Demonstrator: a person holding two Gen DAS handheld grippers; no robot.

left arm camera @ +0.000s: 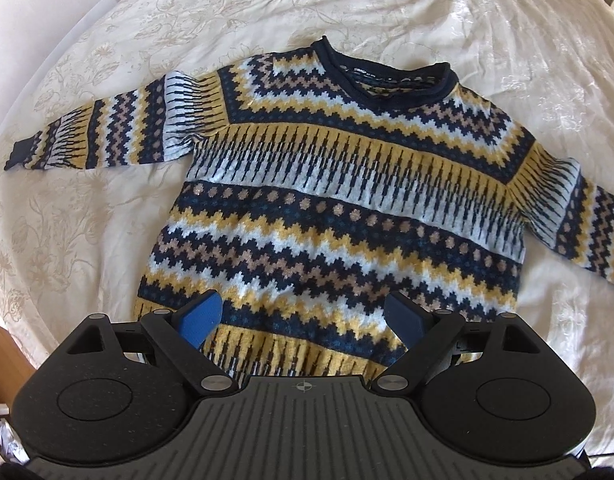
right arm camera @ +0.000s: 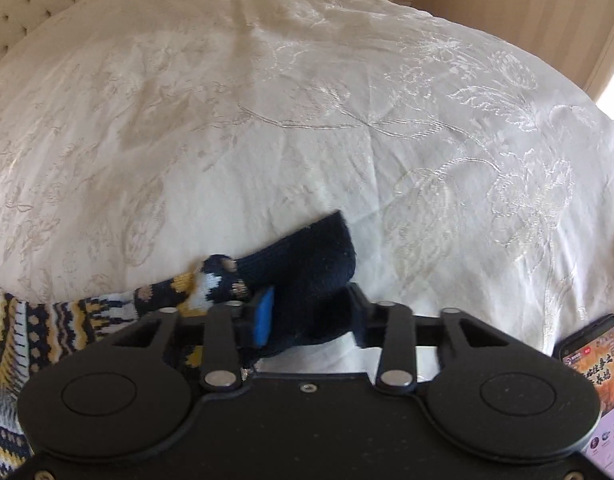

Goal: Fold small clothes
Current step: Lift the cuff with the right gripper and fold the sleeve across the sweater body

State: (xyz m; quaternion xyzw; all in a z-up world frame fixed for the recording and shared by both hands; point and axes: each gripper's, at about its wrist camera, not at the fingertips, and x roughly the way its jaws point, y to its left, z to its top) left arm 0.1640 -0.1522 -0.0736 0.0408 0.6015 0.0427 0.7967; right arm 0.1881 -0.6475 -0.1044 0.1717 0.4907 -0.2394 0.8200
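Right tool [right arm camera: 311, 312] on sweater [left arm camera: 339, 184] cuff [right arm camera: 319, 252]; bare bedspread [right arm camera: 307, 100] beyond

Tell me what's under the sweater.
The sweater lies flat on a cream embroidered bedspread, which shows all around it. Whatever sits directly beneath the knit is covered and can't be seen.

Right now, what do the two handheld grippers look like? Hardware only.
Both match. The left gripper has a matte black body, two round discs, black linkage arms with silver pivot pins, a ribbed grey centre plate with a small crosshair mark, and blue pads on its fingers. The right gripper shows the same black discs, arms and pins. No cables or sleeves show.
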